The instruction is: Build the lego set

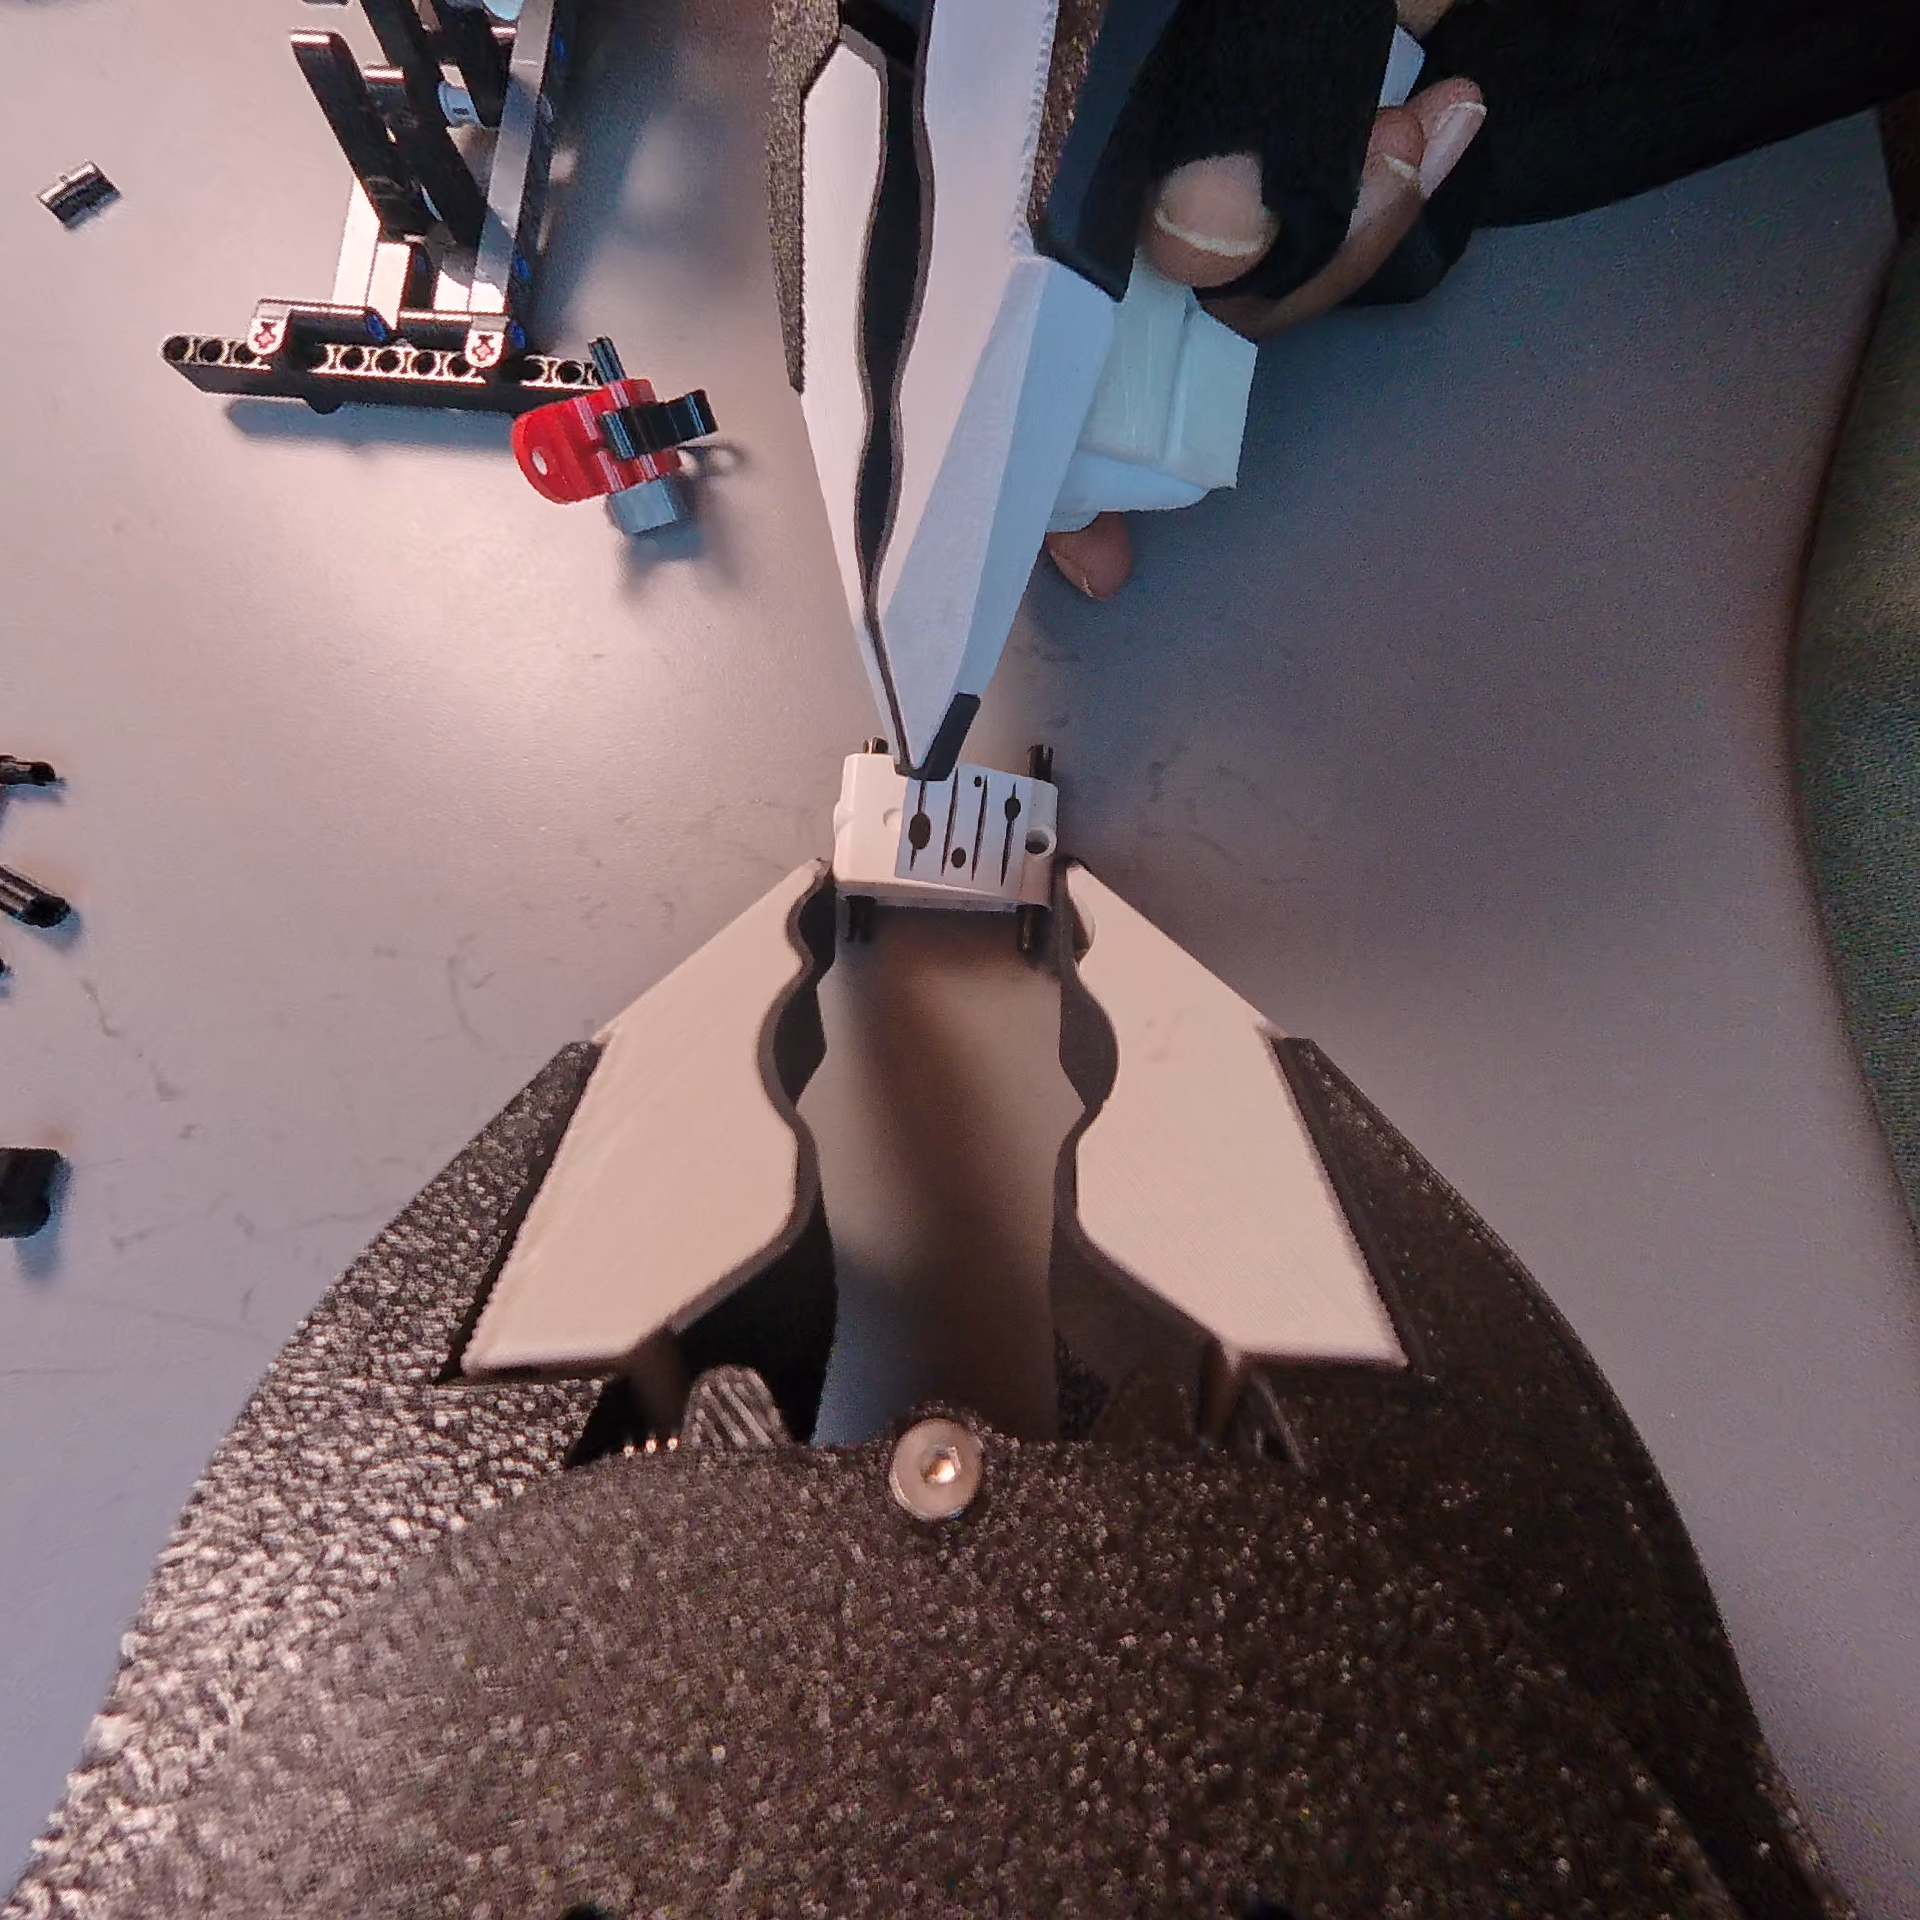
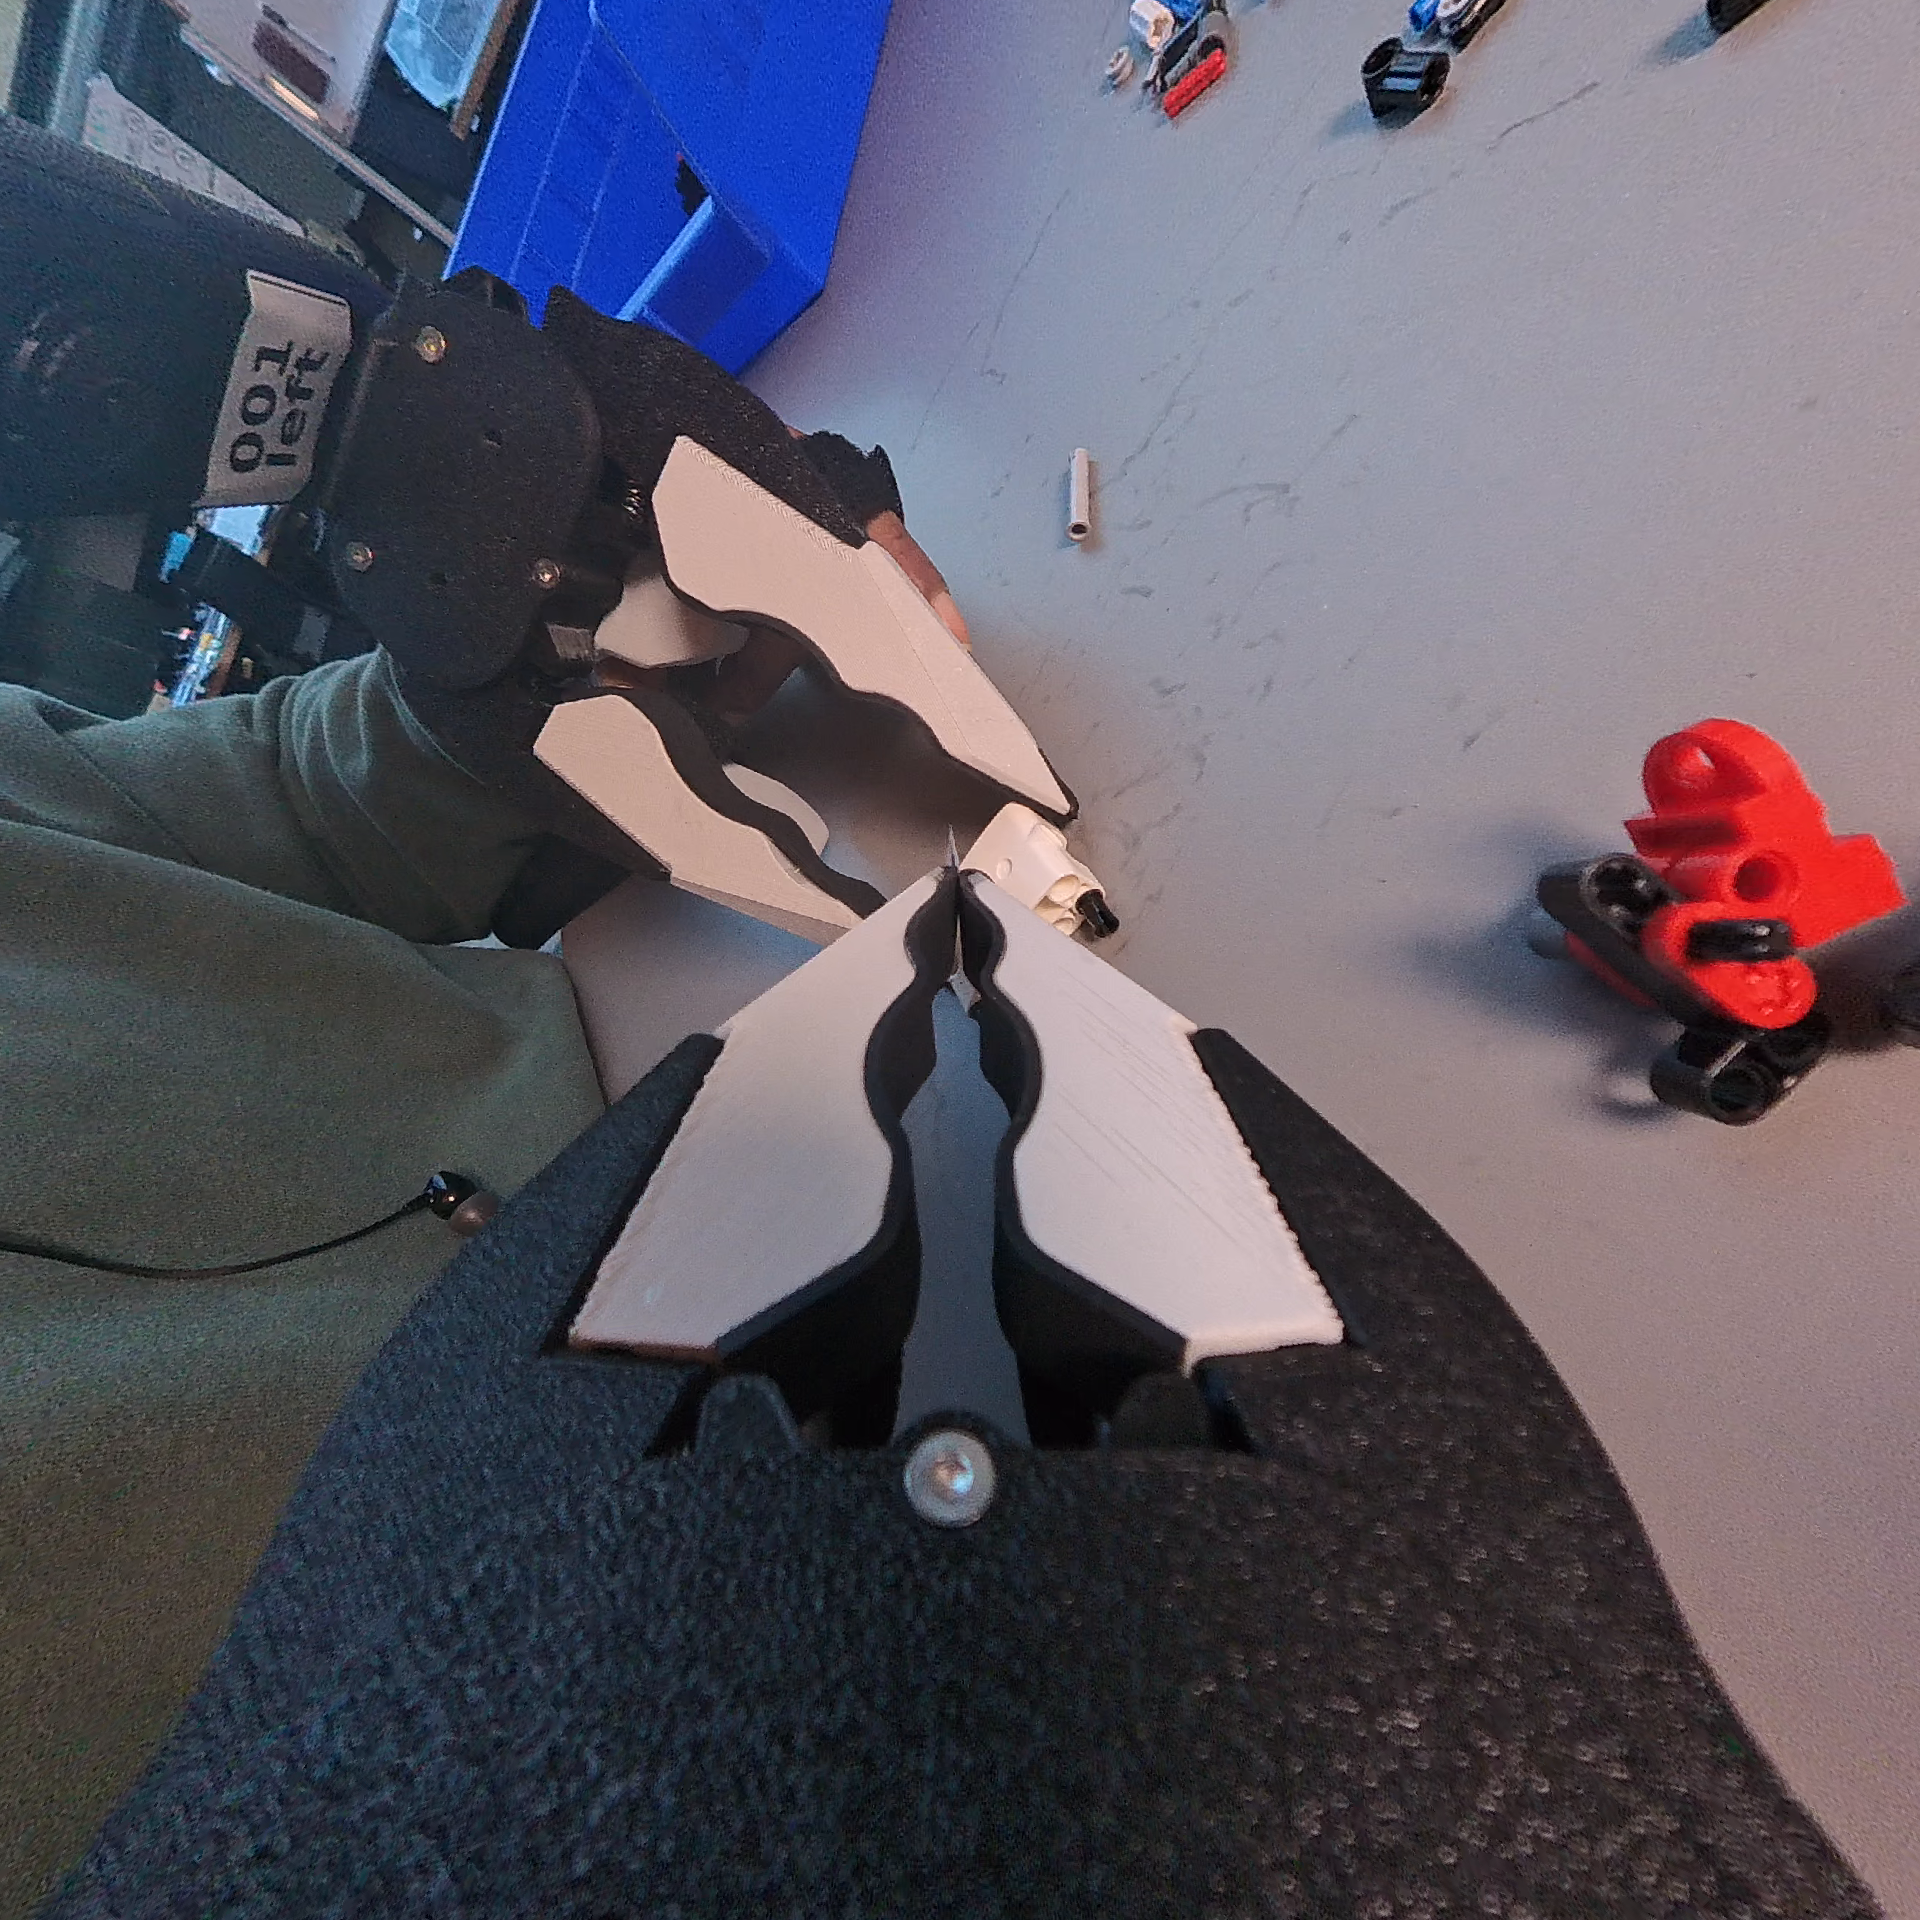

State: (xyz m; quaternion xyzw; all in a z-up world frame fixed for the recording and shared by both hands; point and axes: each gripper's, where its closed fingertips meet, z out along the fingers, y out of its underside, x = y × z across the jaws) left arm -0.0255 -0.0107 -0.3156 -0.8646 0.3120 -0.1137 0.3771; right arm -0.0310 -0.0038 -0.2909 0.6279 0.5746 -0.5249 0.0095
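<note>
Between the tips of my left hand-held gripper (image 1: 948, 904) sits the white block (image 1: 945, 826), a small lego assembly with black marks on its top face and black pins sticking out at its corners. Its jaws stand apart by the width of the block and press on its two sides, with the block on the grey counter (image 1: 1455, 831).

My right hand-held gripper (image 2: 956, 883) comes at the white block from the far side, its jaws pressed together so that only a thin slit shows. Its tips touch the block's far top edge; whether anything thin is pinched between them I cannot tell. My right hand (image 1: 1278, 197), in a black fingerless glove, wraps that gripper's handle beyond the block.

Off to the left of the white block and farther from me lies a red piece (image 1: 597, 442) joined with black and grey parts. Just beyond that stands a black frame (image 1: 416, 249) of lego beams with white corner caps and blue pins. Loose black pins (image 1: 31, 894) lie at the far left edge of the counter.

In the right wrist view, a small grey tube (image 2: 1077, 495) lies on the counter beyond the white block, and a blue bin (image 2: 665, 177) stands farther off past it. My green sleeve (image 2: 260, 831) rests at the counter's edge behind the left gripper.
</note>
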